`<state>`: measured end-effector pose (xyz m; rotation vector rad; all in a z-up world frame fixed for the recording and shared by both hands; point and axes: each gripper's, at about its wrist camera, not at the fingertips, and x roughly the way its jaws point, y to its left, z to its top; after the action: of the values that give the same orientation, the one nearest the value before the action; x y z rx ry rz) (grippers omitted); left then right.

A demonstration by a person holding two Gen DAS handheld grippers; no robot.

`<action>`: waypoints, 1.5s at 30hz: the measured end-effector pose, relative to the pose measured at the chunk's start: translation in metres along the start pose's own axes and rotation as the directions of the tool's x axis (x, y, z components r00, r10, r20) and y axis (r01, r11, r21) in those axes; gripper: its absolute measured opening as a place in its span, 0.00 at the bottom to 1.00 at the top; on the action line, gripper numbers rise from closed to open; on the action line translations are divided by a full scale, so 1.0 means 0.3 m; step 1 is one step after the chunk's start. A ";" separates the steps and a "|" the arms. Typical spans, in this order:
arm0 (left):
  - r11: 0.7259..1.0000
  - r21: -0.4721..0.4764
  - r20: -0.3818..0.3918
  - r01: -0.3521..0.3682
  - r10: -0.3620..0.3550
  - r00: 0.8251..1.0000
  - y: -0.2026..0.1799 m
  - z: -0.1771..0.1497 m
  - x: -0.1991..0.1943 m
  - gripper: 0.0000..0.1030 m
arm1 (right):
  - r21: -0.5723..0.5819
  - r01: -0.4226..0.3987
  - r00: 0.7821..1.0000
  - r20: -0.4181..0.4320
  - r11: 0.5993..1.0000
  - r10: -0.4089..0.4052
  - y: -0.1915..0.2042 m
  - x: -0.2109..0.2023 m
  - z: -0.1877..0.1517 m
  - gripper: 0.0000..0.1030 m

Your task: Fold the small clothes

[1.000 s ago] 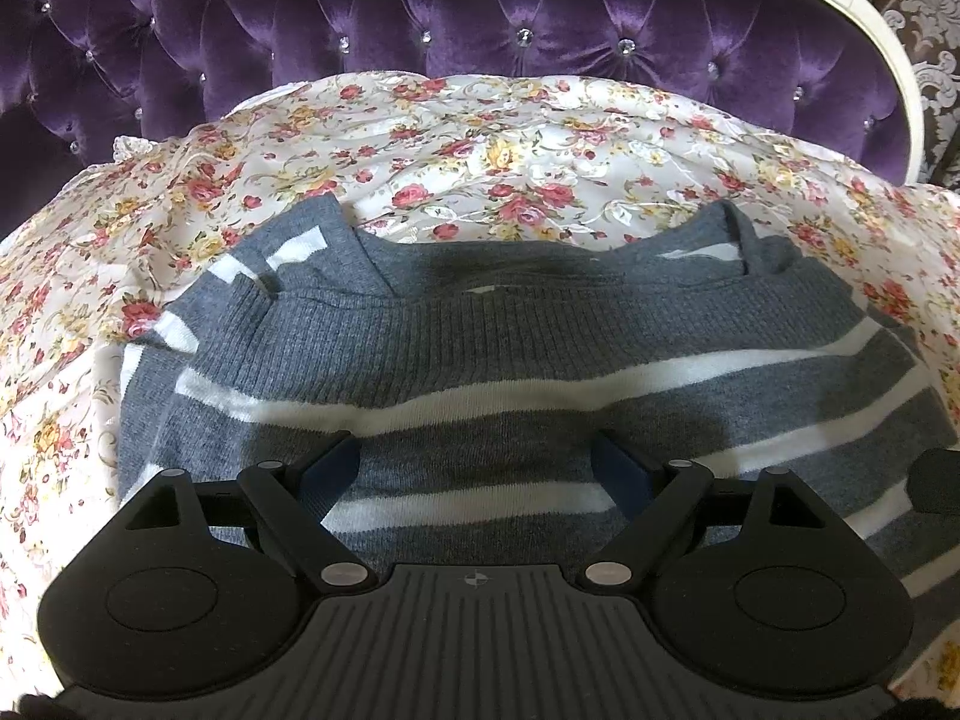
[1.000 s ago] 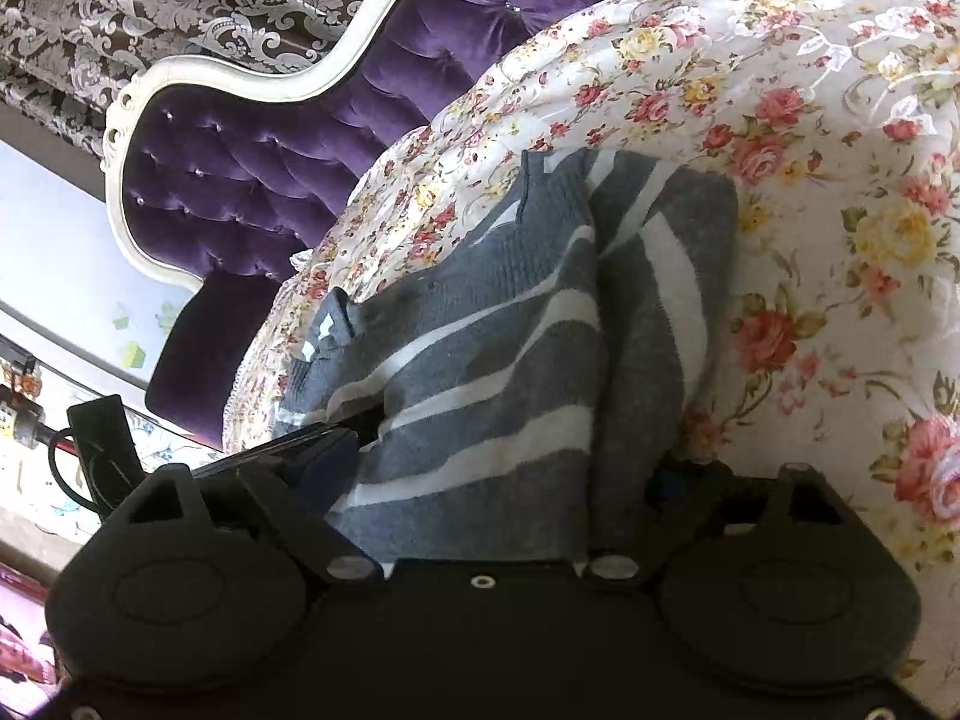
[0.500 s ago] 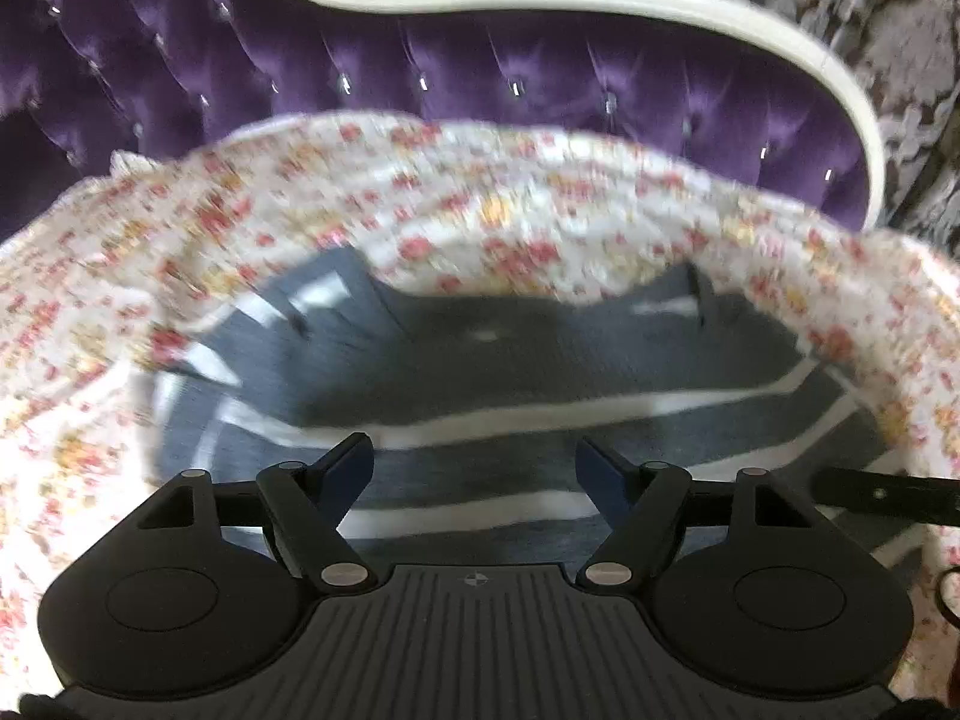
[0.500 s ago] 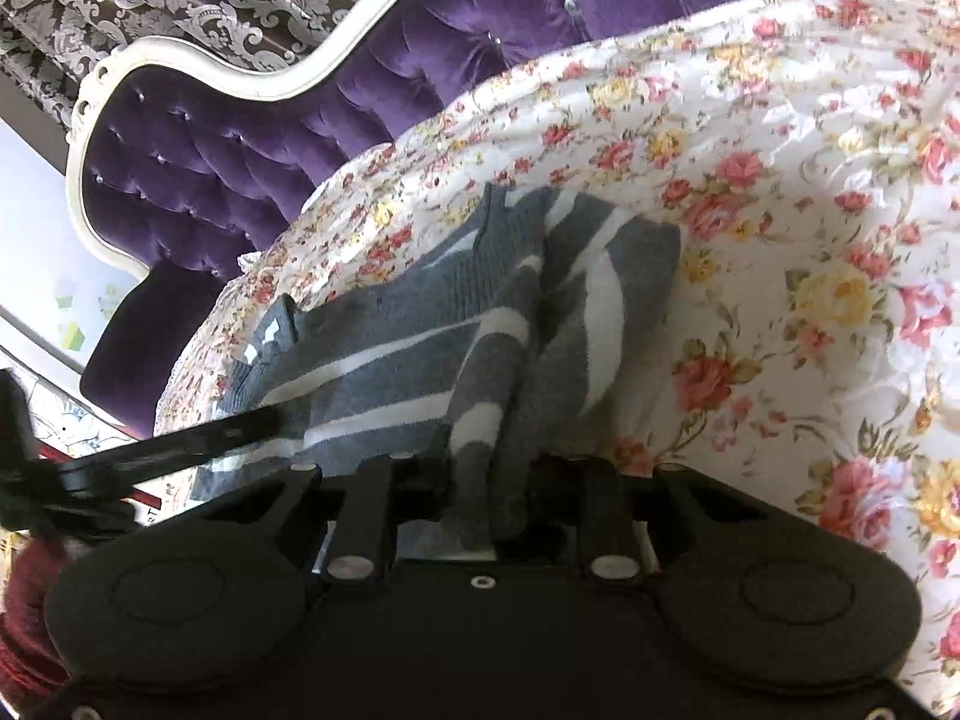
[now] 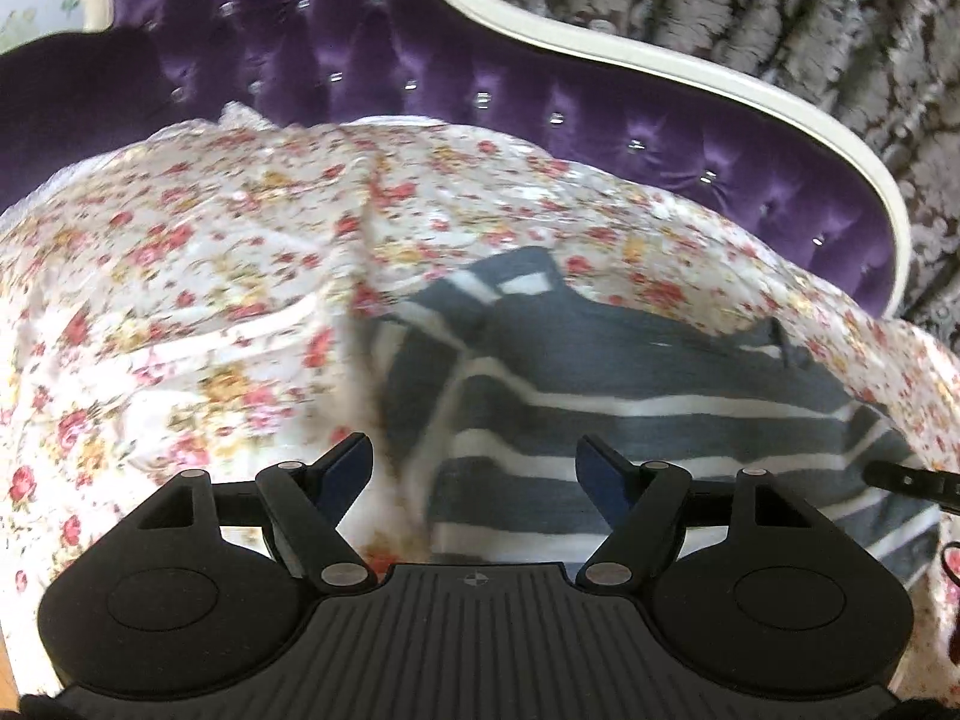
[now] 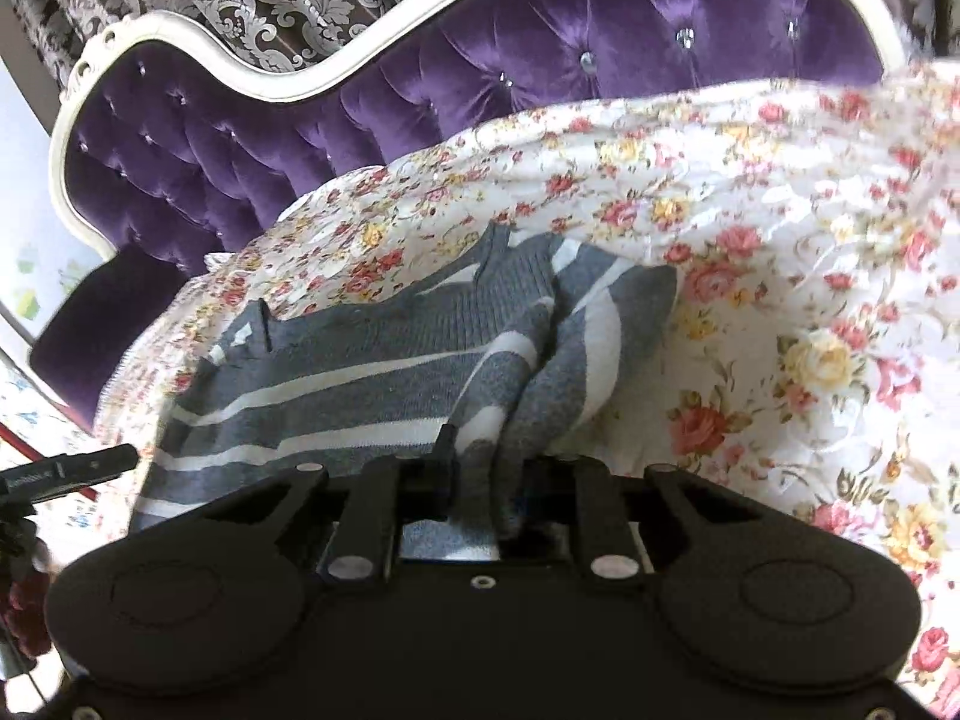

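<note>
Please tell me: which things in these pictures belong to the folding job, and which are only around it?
Belong to the job:
- grey striped sweater, lying on the bed
- right gripper, jaws just closed, pinching the sweater's edge
- left gripper, open, nothing between its fingers

Only around:
- floral bedspread
- purple tufted headboard
- patterned wallpaper

Home bedrm: tufted purple headboard (image 6: pixel 252 120), floral bedspread (image 6: pixel 780 252)

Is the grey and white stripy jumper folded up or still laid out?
Partly folded: the grey-and-white striped knitted jumper has one side doubled over, bunched.
</note>
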<state>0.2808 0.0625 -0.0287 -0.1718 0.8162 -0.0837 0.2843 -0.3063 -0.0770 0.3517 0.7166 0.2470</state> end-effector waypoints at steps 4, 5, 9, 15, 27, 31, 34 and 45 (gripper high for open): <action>0.999 -0.052 0.026 0.015 -0.014 1.000 0.079 -0.008 0.002 0.71 | -0.021 0.057 0.998 0.040 0.998 -0.056 0.048 -0.013 0.008 0.23; 0.997 -0.070 0.015 0.013 -0.012 1.000 0.095 -0.003 0.003 0.71 | -0.027 0.073 0.996 0.044 0.997 -0.072 0.068 -0.015 0.017 0.23; 0.996 -0.079 0.045 0.038 -0.035 0.998 0.135 0.034 -0.031 0.71 | -0.115 0.121 0.990 0.092 0.986 -0.110 0.203 -0.038 0.068 0.23; 0.990 -0.139 0.073 0.031 -0.021 0.997 0.205 0.061 -0.064 0.71 | -0.306 0.075 0.990 0.138 0.949 -0.034 0.521 -0.019 0.100 0.23; 0.978 -0.207 0.063 0.015 -0.002 0.998 0.299 0.075 -0.072 0.71 | -0.563 -0.050 0.999 -0.025 0.825 0.044 0.877 0.301 -0.207 0.22; 0.978 -0.207 0.062 0.019 -0.006 0.998 0.297 0.079 -0.068 0.71 | -0.608 -0.021 1.000 0.004 0.794 0.030 0.893 0.299 -0.241 0.22; 0.979 -0.201 0.058 0.028 -0.017 0.998 0.290 0.077 -0.064 0.71 | -0.636 -0.006 0.999 0.034 0.772 0.036 0.897 0.274 -0.251 0.22; 0.989 -0.145 0.077 0.029 -0.018 0.997 0.270 0.081 -0.060 0.71 | -0.730 -0.095 0.973 0.074 0.677 0.216 0.920 0.211 -0.369 0.46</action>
<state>0.2869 0.1476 -0.0144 -0.3210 0.7449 -0.0395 0.2277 -0.0077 -0.0828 -0.3381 0.3805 0.6391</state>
